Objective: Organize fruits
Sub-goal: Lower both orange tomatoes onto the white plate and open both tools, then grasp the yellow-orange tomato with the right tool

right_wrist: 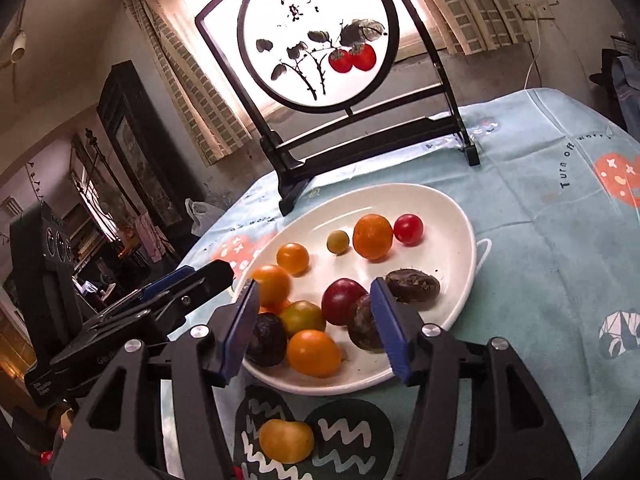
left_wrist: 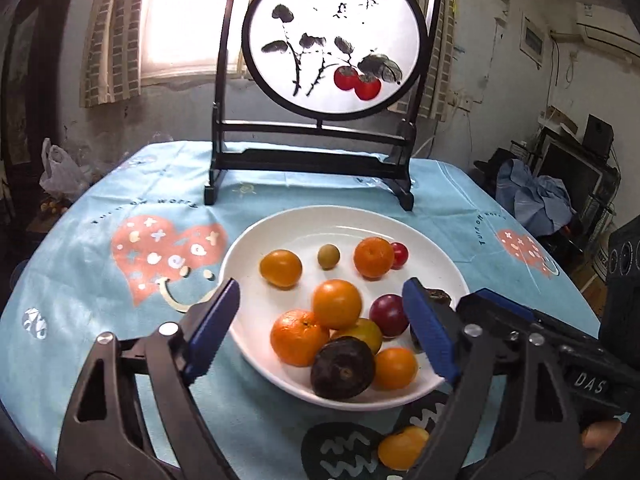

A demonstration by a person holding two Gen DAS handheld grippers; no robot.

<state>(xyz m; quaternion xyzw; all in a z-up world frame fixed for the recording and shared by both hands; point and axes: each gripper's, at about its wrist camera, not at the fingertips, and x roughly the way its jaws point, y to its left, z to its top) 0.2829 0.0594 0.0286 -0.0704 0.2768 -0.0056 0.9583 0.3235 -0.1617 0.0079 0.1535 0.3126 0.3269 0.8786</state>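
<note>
A white oval plate [left_wrist: 288,228] holds several fruits: oranges [left_wrist: 337,304], a dark passion fruit [left_wrist: 343,368], a red plum [left_wrist: 388,315], a small green fruit [left_wrist: 328,256] and a cherry tomato [left_wrist: 400,255]. The plate [right_wrist: 452,216] also shows in the right wrist view with these fruits. One yellow-orange fruit [left_wrist: 402,447] lies on the cloth in front of the plate, also in the right wrist view [right_wrist: 286,440]. My left gripper [left_wrist: 320,332] is open and empty over the plate's near side. My right gripper [right_wrist: 314,328] is open and empty above the plate's near edge.
A black-framed round painting screen [left_wrist: 332,36] stands behind the plate on the blue tablecloth [left_wrist: 80,272]. The right gripper's body [left_wrist: 560,336] shows at the right of the left wrist view. A white plastic bag [left_wrist: 60,172] lies at the far left edge.
</note>
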